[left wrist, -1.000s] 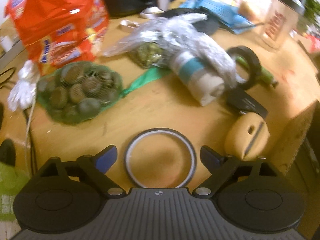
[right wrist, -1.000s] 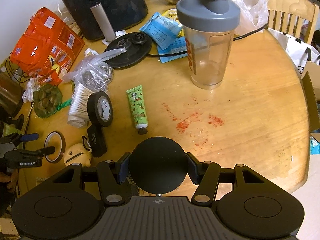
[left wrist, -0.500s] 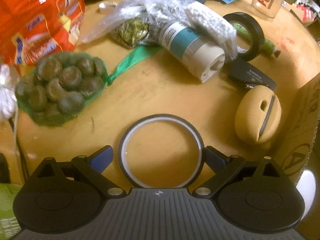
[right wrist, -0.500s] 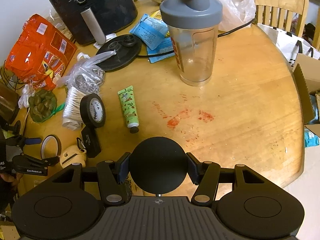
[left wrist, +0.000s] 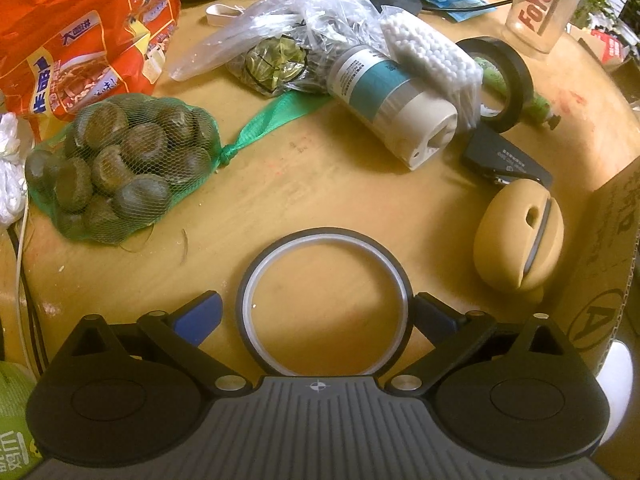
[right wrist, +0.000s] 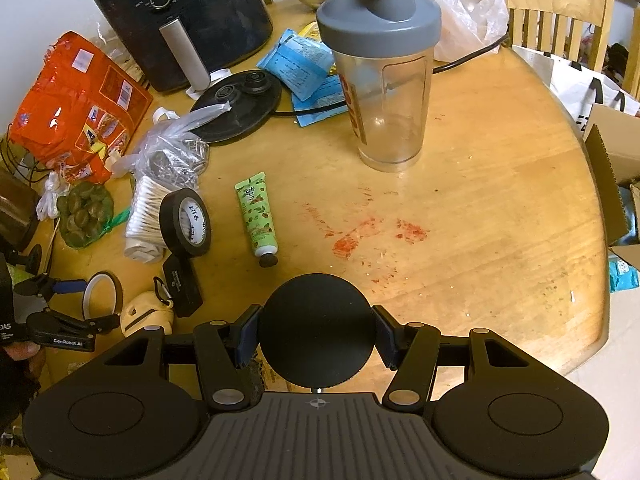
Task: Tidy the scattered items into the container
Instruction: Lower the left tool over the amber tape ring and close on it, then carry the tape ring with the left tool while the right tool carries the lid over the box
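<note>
Tape ring (left wrist: pixel 322 304): our left gripper (left wrist: pixel 316 316) has advanced to straddle it, fingers spread, unclamped; right gripper (right wrist: pixel 318 330) clenches black disc (right wrist: pixel 318 330); pickup imminent.

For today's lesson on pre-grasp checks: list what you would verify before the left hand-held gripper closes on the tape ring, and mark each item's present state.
1. Tape ring sits between the fingers of the left hand-held gripper: ok.
2. Left jaws open wider than the ring: ok.
3. Ring lies flat on the table: ok.
4. Tan case apart from the ring: ok.
5. Right hand-held gripper free: not ok, shut on a black disc.
6. Cardboard box has room: cannot tell.
</note>
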A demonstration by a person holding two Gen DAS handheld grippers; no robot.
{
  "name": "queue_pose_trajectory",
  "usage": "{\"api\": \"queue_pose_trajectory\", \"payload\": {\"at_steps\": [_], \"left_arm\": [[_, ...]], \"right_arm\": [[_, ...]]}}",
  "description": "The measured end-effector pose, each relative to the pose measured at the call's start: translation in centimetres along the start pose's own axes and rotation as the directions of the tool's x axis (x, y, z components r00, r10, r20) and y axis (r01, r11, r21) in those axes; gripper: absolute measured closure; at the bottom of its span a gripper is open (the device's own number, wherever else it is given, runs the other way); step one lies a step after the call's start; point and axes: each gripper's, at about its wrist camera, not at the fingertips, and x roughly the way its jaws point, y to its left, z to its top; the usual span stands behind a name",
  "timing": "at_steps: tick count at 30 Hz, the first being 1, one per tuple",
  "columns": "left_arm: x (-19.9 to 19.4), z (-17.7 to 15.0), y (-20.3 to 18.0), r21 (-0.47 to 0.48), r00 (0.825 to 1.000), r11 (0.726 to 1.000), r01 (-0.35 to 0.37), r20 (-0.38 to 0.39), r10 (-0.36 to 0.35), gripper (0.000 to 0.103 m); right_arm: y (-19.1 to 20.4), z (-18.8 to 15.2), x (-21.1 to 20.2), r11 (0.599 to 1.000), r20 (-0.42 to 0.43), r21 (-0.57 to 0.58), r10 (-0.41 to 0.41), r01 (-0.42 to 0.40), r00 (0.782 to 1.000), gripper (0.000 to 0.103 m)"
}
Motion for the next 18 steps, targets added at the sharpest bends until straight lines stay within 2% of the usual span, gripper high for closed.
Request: {"api": "queue_pose_trajectory", "payload": {"at_steps": [1,8,18], "left_arm": [[-0.3,0.0,-0.1,-0.002,1.0,1.0,-0.002,0.014,0.002,0.011],[-1.3,-0.6,-0.6,-0.042,0.999,0.998,-0.035,0.006,0.036,0.011],[-4.8,-1.1,-1.4,-0.18,0.991,0.981,-0.07,0.104,0.089,0.012]], "right_arm": [[0.1,0.0,0.0,1.0,-0.001,-0.002,0.002,-0.002,1.0,0.043],[0.8,0.1,0.0,0.999,-0.003,-0.026,0.02,-0.02,1.0,0.043],[1.9,0.6,0.2,0.996,-0.01,-0.076,0.046,-0.047,0.999,0.043]]}}
